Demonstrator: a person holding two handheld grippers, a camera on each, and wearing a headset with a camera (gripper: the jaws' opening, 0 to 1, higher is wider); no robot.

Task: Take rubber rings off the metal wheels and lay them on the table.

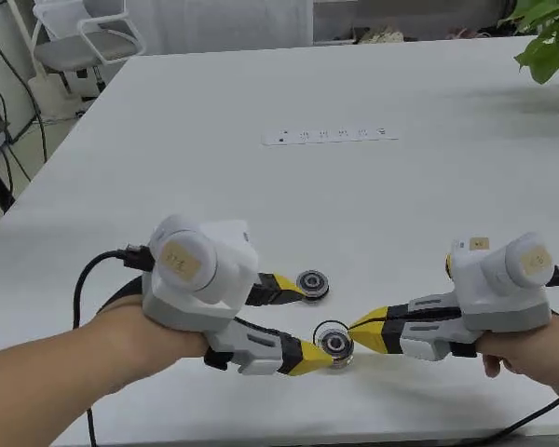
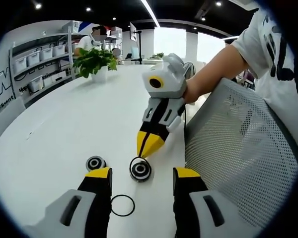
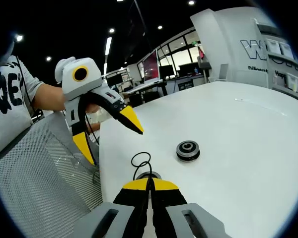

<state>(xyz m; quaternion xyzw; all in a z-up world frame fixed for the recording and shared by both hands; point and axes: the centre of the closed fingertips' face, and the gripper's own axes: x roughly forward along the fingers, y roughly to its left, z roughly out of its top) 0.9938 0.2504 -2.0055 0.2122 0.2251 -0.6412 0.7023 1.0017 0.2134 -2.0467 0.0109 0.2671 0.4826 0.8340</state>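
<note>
The counter (image 1: 261,186) is plain white. The left tongs (image 2: 142,174) and right tongs (image 3: 150,185) share white bodies, black arms and yellow tips. The wheels (image 1: 312,284) are dark grey metal, the rubber ring (image 3: 141,159) thin black, the plant (image 1: 550,42) leaf-green.

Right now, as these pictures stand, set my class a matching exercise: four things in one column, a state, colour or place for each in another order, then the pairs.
Things
1. left gripper
2. right gripper
3. loose ring
4. plant

States
a. green, at the far end of the table
b. shut on the stretched ring of the near wheel
c. lying flat on the table
d. open, one jaw either side of the near wheel

Pairs: 1-d, 2-b, 3-c, 4-a
</note>
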